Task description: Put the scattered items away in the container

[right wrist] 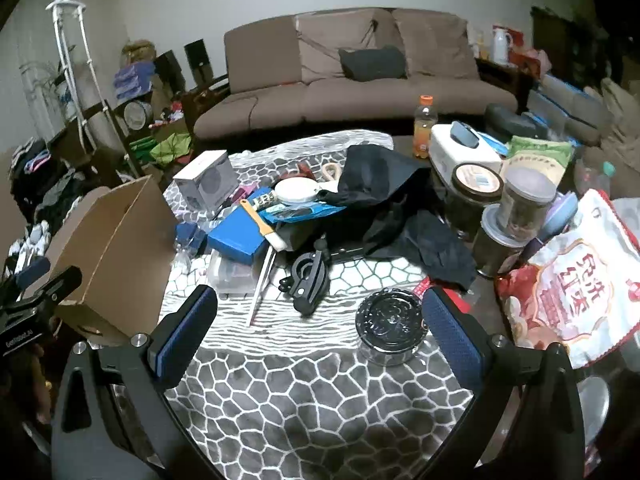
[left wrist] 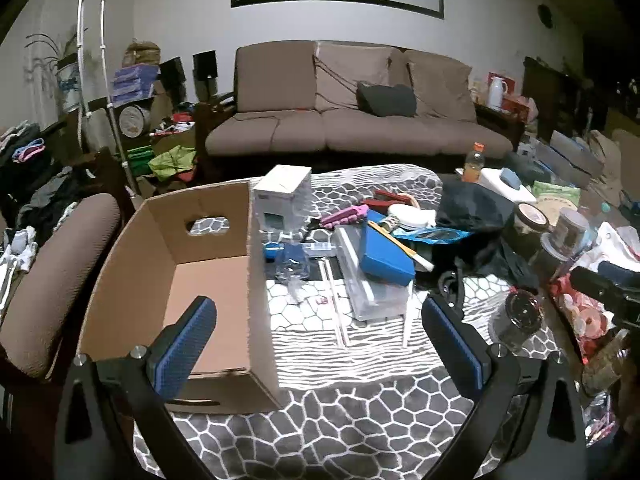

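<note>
Both claws hang apart and empty over the patterned tabletop [left wrist: 328,408]. The left claw [left wrist: 320,344] faces the open cardboard box [left wrist: 208,280] at 10 o'clock, its inside bare as far as shown. At 1 o'clock a blue box [left wrist: 384,256] lies on a clear plastic case [left wrist: 372,292]. Only the right claw's [right wrist: 320,332] view shows the black clip [right wrist: 308,276] at 12 o'clock and the red-and-white snack bag [right wrist: 576,284] at 2 o'clock; there the round glass jar [right wrist: 390,330] sits beside its right finger.
</note>
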A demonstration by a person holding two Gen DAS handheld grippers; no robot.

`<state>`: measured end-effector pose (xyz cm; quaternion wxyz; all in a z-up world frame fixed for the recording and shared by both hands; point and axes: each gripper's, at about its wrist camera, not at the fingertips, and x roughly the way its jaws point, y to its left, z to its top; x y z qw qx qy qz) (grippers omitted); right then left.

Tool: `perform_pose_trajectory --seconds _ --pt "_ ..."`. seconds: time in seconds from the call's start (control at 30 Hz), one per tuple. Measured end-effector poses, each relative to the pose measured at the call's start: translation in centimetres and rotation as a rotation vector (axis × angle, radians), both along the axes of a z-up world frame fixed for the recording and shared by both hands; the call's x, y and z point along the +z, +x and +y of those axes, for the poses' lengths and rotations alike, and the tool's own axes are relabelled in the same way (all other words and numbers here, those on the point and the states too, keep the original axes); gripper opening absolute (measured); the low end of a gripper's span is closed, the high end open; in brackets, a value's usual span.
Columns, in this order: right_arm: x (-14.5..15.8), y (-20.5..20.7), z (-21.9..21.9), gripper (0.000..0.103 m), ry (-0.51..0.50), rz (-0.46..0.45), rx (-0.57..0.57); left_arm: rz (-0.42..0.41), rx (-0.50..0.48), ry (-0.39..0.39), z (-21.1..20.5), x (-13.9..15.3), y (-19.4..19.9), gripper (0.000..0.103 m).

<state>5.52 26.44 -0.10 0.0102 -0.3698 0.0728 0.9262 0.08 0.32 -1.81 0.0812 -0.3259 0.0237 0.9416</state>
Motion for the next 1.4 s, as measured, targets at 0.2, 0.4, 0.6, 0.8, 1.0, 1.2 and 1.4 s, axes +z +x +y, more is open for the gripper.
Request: perform_pose_trajectory --seconds 0.2,0.4,0.6,0.8,1.0,1.2,1.4 --pt "-0.6 -0.5 -0.4 0.087 -0.034 -0.023 0.083 -0.015 -0.020 0.037 -0.1 -0.5 -0.3 0.100" --pt "-3.0 -1.8 -0.9 0.039 -0.072 -0.102 0.184 -0.054 -0.027 0.024 0.0 -0.9 -1.2 0.062" --pt "-4.4 -3.1 -2.3 0.035 -0.061 -0.126 0.276 -0.055 -0.018 0.061 -1.5 -0.6 -1.9 0.042" --pt "-5.9 -7.7 -3.9 0.035 -0.039 -0.136 0.389 -0.080 -0.033 0.031 -1.1 -0.8 -2.3 0.043" --pt "-8.6 -13.3 -5.3 0.035 0.089 -0.149 0.449 -0.076 -0.005 0.038 -2.0 -0.3 -2.1 0.076" --pt "-11.2 -17.5 -7.9 0.035 0.237 -0.167 0.509 -0.045 0.008 -0.007 -2.3 -0.1 -1.8 0.083" --pt "-12.8 -19.7 -9.6 0.032 0.397 -0.159 0.511 -0.083 -0.038 -0.019 -1.6 -0.5 -2.2 0.083"
